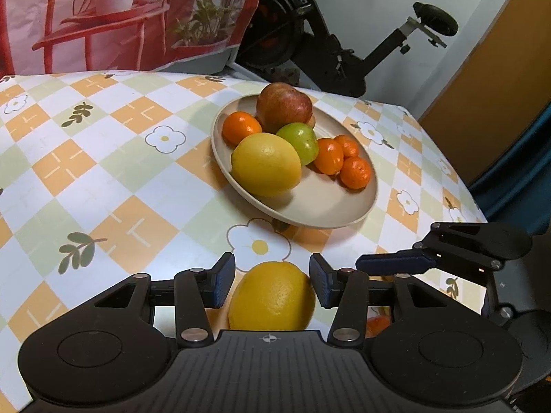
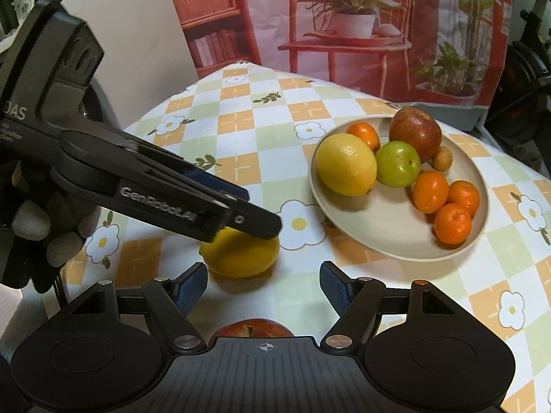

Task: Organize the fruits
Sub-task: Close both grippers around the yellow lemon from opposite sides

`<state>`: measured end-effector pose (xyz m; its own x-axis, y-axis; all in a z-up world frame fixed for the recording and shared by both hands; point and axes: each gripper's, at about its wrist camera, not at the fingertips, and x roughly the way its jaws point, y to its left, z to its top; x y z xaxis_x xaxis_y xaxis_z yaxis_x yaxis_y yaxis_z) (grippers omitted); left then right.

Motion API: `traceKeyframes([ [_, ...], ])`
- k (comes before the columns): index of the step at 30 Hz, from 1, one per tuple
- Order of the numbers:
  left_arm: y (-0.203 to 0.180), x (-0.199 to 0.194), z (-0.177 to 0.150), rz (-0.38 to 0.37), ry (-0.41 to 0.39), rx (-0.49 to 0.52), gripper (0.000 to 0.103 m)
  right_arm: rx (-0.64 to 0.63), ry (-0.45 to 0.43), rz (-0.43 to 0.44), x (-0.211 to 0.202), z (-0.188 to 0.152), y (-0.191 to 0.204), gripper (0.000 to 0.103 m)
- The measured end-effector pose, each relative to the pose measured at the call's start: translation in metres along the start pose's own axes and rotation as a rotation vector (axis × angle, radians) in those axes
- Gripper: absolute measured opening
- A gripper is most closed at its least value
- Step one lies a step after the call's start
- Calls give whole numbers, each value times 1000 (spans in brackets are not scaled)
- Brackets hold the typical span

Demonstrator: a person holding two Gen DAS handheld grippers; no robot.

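While most fruit already sits on the beige plate [image 1: 344, 213], the job looks mostly done but not finished: two pieces remain loose on the table [image 1: 103, 179]. On the plate: a big lemon [image 1: 265, 163], a red apple [image 1: 284, 106], a green apple [image 1: 299, 143], four small oranges, one far left [image 1: 241, 127] and three clustered right [image 1: 344, 161], plus a tiny brown fruit [image 2: 442, 158] at the far side behind the apples. Left tongs [image 1: 272, 284] are open wide, blue pads either side of a loose lemon [image 1: 272, 297] lying on the table near the plate; the right pad looks at or almost at the skin, the left pad shows a gap, so not gripped yet. Right wrist view confirms that lemon [image 2: 241, 254] rests on the table with the left tool over it. Right tongs [image 2: 263, 290] are open too, holding nothing; a second red apple [image 2: 255, 328] peeks out just below them at the tool's front edge, on the table. Left to do, judging from this: close on the lemon, move it to the plate, then the apple. Writing: "GenRobot.AI" on the left tool's arm [image 2: 156, 203], and partial letters "DAS" on its body [image 2: 15, 113]; smaller print under it unreadable. Gloved hand [image 2: 38, 227] holds the left tool.
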<state>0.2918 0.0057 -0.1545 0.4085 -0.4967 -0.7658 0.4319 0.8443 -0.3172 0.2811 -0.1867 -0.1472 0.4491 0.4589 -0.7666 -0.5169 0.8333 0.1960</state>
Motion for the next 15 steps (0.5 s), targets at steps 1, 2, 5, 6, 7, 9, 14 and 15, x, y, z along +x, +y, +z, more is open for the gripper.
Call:
traceKeyframes([
  [1, 1, 1, 1, 5, 0, -10, 51, -1, 4, 3, 2, 1, 0, 69],
  [2, 2, 1, 3, 12, -1, -19, 51, 0, 9, 7, 3, 1, 0, 69],
  [5, 7, 4, 8, 27, -5, -50, 51, -5, 24, 13, 10, 4, 3, 70],
  [6, 9, 6, 10, 28, -4, -59, 51, -11, 31, 14, 14, 5, 6, 70],
  [7, 10, 7, 11, 28, -4, -68, 51, -17, 37, 17, 17, 6, 7, 71],
  [9, 12, 8, 12, 29, -5, -76, 51, -24, 48, 25, 22, 8, 11, 74],
  [14, 19, 8, 13, 40, -12, -96, 51, -50, 61, 20, 36, 18, 21, 75],
  [15, 21, 8, 12, 46, -12, -100, 51, -53, 64, 13, 38, 20, 22, 75],
])
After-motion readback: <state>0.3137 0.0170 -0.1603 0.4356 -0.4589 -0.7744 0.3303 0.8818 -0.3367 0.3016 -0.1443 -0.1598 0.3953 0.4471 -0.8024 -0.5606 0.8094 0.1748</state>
